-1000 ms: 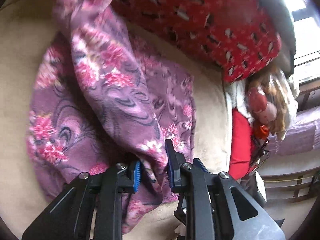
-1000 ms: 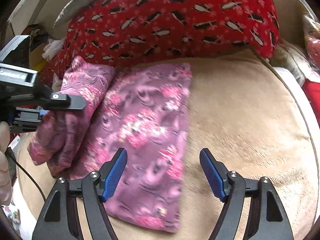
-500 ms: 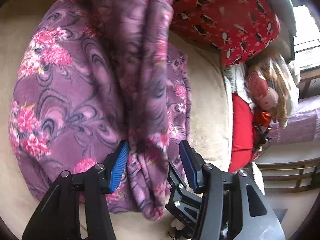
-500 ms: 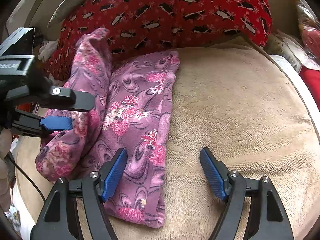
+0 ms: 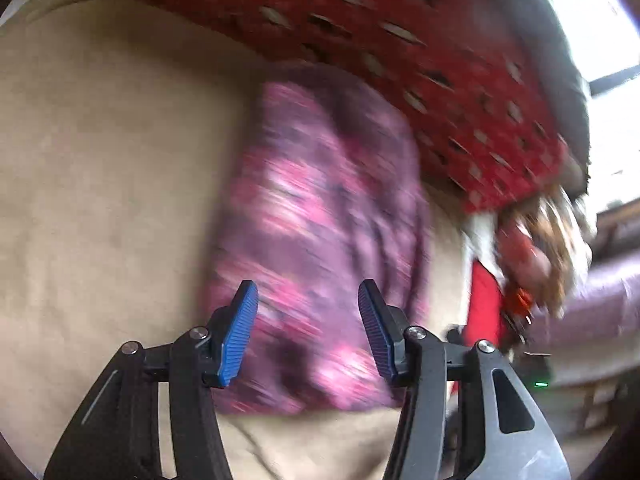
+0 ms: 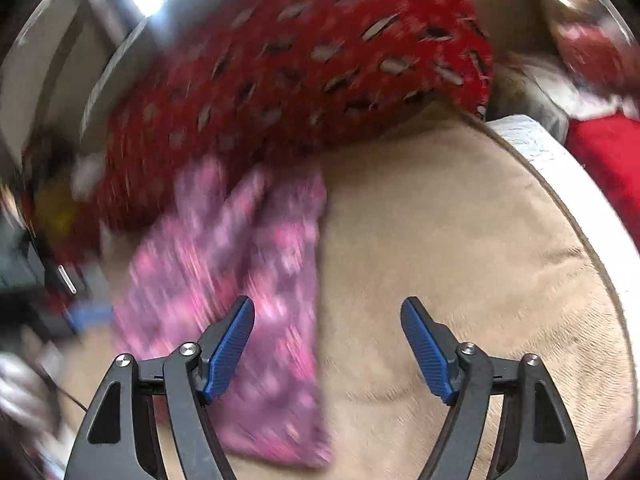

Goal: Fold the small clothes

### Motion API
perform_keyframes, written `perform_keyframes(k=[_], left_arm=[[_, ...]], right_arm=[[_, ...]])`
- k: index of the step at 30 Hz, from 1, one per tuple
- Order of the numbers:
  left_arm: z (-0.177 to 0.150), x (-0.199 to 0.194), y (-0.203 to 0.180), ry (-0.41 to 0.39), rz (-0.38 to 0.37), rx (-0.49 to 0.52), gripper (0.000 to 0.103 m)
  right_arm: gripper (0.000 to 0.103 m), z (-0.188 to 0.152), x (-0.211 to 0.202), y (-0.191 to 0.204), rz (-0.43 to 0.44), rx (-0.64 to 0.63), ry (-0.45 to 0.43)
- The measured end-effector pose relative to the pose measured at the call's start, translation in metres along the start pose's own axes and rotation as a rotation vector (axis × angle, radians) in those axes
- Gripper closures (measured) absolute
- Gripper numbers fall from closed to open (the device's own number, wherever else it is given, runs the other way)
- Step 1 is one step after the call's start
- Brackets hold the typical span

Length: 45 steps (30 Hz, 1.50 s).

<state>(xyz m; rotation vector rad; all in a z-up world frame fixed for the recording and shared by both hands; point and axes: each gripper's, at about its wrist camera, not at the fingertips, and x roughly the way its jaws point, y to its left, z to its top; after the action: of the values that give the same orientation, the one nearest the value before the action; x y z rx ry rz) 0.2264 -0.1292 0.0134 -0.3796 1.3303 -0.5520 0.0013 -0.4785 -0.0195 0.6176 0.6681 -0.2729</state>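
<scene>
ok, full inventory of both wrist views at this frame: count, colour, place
floral garment: 1, purple with pink flowers, folded lengthwise on the beige cushion, blurred in both views
beige cushion: 1, tan, work surface under the garment
red pillow: 1, red with small dark and white figures, behind the garment, along the cushion's far edge
red fabric: 1, plain red, beyond the cushion's right edge
pile of items: count unclear, brown, white, red, right of the cushion, too blurred to name
left gripper: 1, black with blue pads, open, over the garment
right gripper: 1, black with blue pads, open, holding nothing

Both wrist views over garment [image 5: 320,240]
</scene>
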Motion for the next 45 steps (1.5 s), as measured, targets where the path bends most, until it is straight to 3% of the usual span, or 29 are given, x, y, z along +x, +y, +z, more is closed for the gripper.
perform_keyframes(k=[3, 5, 9, 12, 13, 14, 15, 17, 22, 24, 27, 30, 32, 35, 36, 38, 39, 41, 44, 45], left_arm=[[0.006, 0.016, 0.014, 0.038, 0.010, -0.039, 0.052], [0.006, 0.025, 0.016, 0.051, 0.008, -0.028, 0.052], [0.008, 0.030, 0.016, 0.059, -0.003, 0.016, 0.048], [0.011, 0.030, 0.017, 0.063, -0.030, 0.015, 0.047], [0.011, 0.031, 0.017, 0.064, -0.035, 0.016, 0.047], [0.011, 0.031, 0.018, 0.064, -0.039, 0.018, 0.047], [0.010, 0.031, 0.018, 0.064, -0.040, 0.019, 0.047], [0.009, 0.029, 0.019, 0.063, -0.042, 0.014, 0.047], [0.002, 0.011, 0.015, 0.038, -0.033, 0.041, 0.047], [-0.004, 0.007, 0.008, 0.015, 0.008, 0.090, 0.042], [-0.016, 0.021, 0.004, 0.017, 0.100, 0.130, 0.035], [-0.026, 0.042, 0.004, 0.086, 0.124, 0.130, 0.034], [-0.026, 0.037, 0.002, 0.073, 0.121, 0.141, 0.035], [-0.017, 0.023, 0.002, 0.036, 0.101, 0.151, 0.035], [-0.014, 0.021, 0.003, 0.027, 0.095, 0.145, 0.035], [-0.008, 0.022, 0.002, 0.026, 0.088, 0.137, 0.035], [-0.004, 0.025, 0.001, 0.030, 0.092, 0.137, 0.035], [0.000, 0.031, -0.003, 0.045, 0.098, 0.143, 0.035], [0.001, 0.030, -0.011, 0.028, 0.084, 0.177, 0.035], [0.000, 0.031, -0.015, 0.016, 0.090, 0.186, 0.035]], right_arm=[[0.025, 0.022, 0.017, 0.014, 0.107, 0.051, 0.039], [0.025, 0.033, 0.034, 0.036, 0.105, 0.000, 0.073], [0.025, 0.039, 0.054, 0.083, 0.141, -0.141, 0.052], [0.030, 0.037, 0.081, 0.103, 0.118, -0.225, 0.119], [0.037, 0.034, 0.091, 0.107, 0.103, -0.245, 0.149], [0.060, 0.031, 0.099, 0.108, 0.090, -0.258, 0.174], [0.076, 0.028, 0.105, 0.109, 0.080, -0.267, 0.198], [0.094, 0.025, 0.105, 0.106, 0.115, -0.262, 0.190], [0.096, 0.028, 0.069, 0.082, 0.208, -0.175, 0.110], [0.096, 0.025, 0.049, 0.064, 0.230, -0.115, 0.075], [0.096, 0.016, 0.042, 0.036, 0.226, -0.034, 0.072], [0.097, 0.008, 0.064, 0.005, 0.208, 0.072, 0.136], [0.096, 0.009, 0.066, 0.002, 0.223, 0.099, 0.143], [0.083, 0.022, 0.061, 0.008, 0.254, 0.127, 0.143], [0.065, 0.026, 0.057, 0.007, 0.249, 0.144, 0.125], [0.045, 0.034, 0.058, 0.008, 0.242, 0.170, 0.096], [0.045, 0.039, 0.062, 0.009, 0.236, 0.174, 0.087], [0.045, 0.045, 0.077, 0.015, 0.242, 0.154, 0.136], [0.094, 0.051, 0.092, 0.035, 0.198, -0.008, 0.217], [0.094, 0.057, 0.086, 0.042, 0.203, -0.066, 0.193]])
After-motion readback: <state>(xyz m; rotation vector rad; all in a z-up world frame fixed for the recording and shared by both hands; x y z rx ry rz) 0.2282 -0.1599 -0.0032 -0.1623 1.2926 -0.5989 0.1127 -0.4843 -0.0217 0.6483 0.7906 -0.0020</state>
